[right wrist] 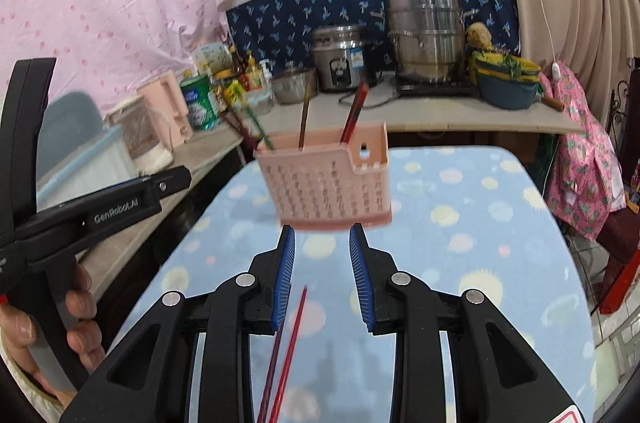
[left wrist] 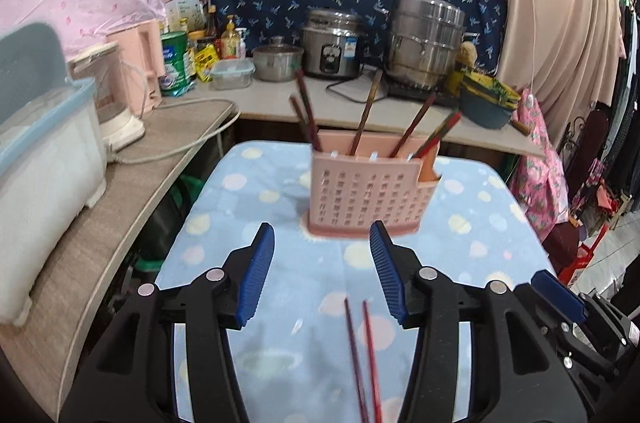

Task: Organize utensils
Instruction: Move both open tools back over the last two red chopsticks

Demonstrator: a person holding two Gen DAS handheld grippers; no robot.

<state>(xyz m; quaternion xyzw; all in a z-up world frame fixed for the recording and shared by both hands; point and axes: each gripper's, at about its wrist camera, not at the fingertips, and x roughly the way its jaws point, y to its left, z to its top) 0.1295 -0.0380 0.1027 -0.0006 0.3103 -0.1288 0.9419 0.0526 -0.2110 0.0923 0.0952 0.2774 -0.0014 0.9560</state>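
A pink slotted utensil holder (left wrist: 366, 193) stands on the blue dotted cloth of the table (left wrist: 280, 191) and holds several dark red and brown chopsticks (left wrist: 366, 113). It also shows in the right wrist view (right wrist: 326, 181). Two red chopsticks (left wrist: 362, 359) lie on the cloth between the left fingers; they show in the right wrist view (right wrist: 286, 355) too. My left gripper (left wrist: 322, 247) is open and empty, short of the holder. My right gripper (right wrist: 322, 243) is open and empty, its tips just before the holder's base. The left gripper's body (right wrist: 92, 211) shows at the right view's left edge.
A counter (left wrist: 256, 99) behind the table carries a rice cooker (left wrist: 334, 45), a steel steamer pot (left wrist: 426, 41), a small pot, a blue bowl (left wrist: 486, 107), bottles and a kettle (left wrist: 116, 95). A white and blue bin (left wrist: 44, 147) stands on the left counter. Clothes hang at right.
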